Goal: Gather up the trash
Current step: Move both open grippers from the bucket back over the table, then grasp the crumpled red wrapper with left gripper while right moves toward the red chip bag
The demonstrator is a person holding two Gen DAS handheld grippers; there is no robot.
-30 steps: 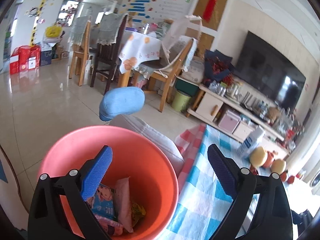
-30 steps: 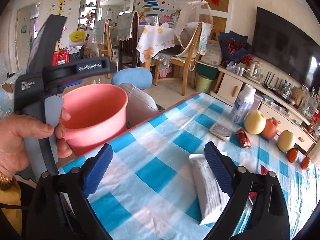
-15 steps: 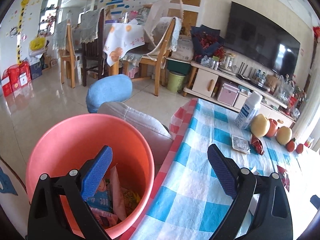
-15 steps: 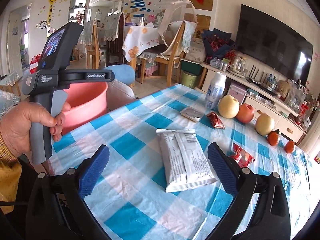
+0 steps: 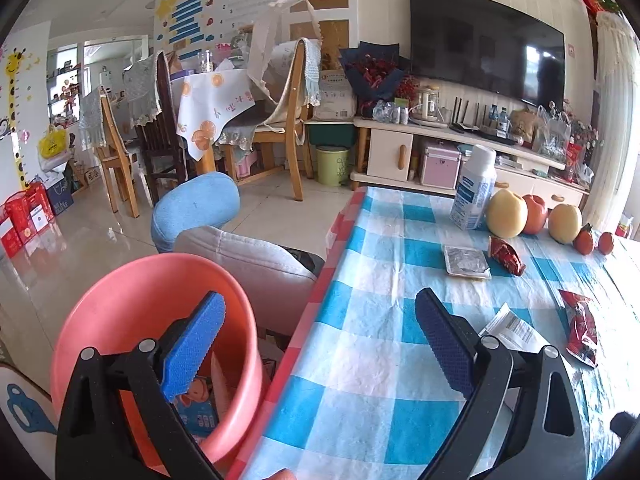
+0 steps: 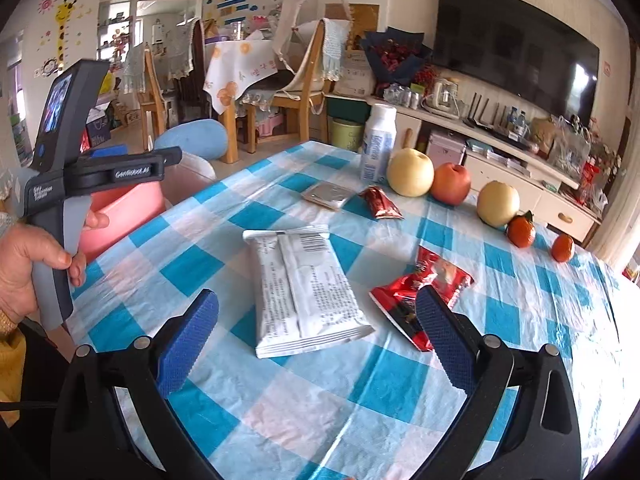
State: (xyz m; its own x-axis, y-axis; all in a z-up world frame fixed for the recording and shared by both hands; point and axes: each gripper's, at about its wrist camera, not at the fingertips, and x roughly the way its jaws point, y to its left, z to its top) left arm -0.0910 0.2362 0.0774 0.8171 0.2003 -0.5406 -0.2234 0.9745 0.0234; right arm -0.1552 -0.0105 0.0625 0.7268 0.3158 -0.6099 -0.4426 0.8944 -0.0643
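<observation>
Checked tabletop (image 6: 224, 264) on which a white bottle (image 6: 378, 144), two pears (image 6: 411, 172), an apple (image 6: 452, 183) and two tangerines (image 6: 521, 231) are set in a row; television (image 6: 516, 44) mounted behind; wooden chairs (image 5: 292, 120) seen beyond.

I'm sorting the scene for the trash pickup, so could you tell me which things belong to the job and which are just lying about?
Job:
- white wrapper
- red wrapper
- small red wrapper
- silver packet
- pink bucket

Just lying about:
- white bottle
- pears and apple
- two oranges
</observation>
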